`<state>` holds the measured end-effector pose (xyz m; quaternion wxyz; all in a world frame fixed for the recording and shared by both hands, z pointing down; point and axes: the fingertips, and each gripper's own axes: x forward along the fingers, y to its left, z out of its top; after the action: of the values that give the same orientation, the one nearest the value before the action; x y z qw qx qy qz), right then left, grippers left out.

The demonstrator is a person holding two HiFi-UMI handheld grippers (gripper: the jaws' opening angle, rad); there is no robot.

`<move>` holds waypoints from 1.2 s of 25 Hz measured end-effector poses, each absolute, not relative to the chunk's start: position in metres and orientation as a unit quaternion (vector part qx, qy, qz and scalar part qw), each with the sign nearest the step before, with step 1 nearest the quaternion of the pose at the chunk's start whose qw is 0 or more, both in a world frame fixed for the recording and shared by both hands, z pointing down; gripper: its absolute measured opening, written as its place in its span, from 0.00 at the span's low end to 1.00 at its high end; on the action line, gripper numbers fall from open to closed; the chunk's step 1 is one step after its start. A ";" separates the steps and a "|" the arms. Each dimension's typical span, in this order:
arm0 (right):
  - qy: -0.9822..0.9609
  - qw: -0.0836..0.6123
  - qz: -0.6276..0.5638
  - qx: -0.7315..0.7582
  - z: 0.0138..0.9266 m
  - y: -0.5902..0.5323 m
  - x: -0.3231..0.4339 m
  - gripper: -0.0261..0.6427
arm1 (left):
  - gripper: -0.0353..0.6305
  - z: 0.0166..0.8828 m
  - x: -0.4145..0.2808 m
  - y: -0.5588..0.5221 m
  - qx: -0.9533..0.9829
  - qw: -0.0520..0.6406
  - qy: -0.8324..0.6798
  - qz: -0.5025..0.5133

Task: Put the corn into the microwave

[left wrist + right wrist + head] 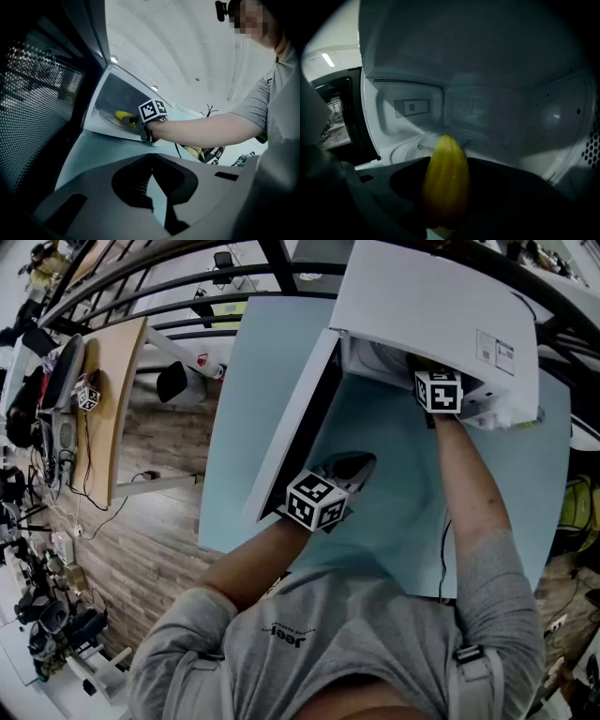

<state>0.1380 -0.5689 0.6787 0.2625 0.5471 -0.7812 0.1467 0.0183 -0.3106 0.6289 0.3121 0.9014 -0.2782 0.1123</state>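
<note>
My right tool [449, 208] grips the yellow corn cob [445, 173] lengthwise inside the white box-shaped microwave [431, 306]. The cob's base is cut off, and contact with the dim turntable cannot be determined. My left tool [151, 161], jaws together and empty, hovers beside the open dark-windowed door [300, 427] above the pale blue surface [234, 446].

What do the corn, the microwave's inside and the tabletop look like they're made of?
The corn: yellow, with even kernel rows and a dull waxy sheen; perhaps a plastic replica, though it could be real. The microwave inside: white painted metal, judging by its soft gloss and punched vent holes. The tabletop: matt pale blue, probably laminate.
</note>
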 end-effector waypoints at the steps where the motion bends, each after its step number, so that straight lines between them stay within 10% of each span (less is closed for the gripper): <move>1: -0.779 0.268 0.144 0.548 0.679 -0.570 0.139 0.41 | 0.08 0.628 0.018 -0.311 0.901 0.312 -0.279 0.112; 30: -0.772 0.289 0.169 0.540 0.673 -0.562 0.142 0.49 | 0.08 0.620 0.017 -0.295 0.902 0.313 -0.274 0.116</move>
<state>0.1419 -0.5622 0.6726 0.2885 0.5401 -0.7724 0.1687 0.0165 -0.2950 0.6200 0.3133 0.9020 -0.2736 0.1158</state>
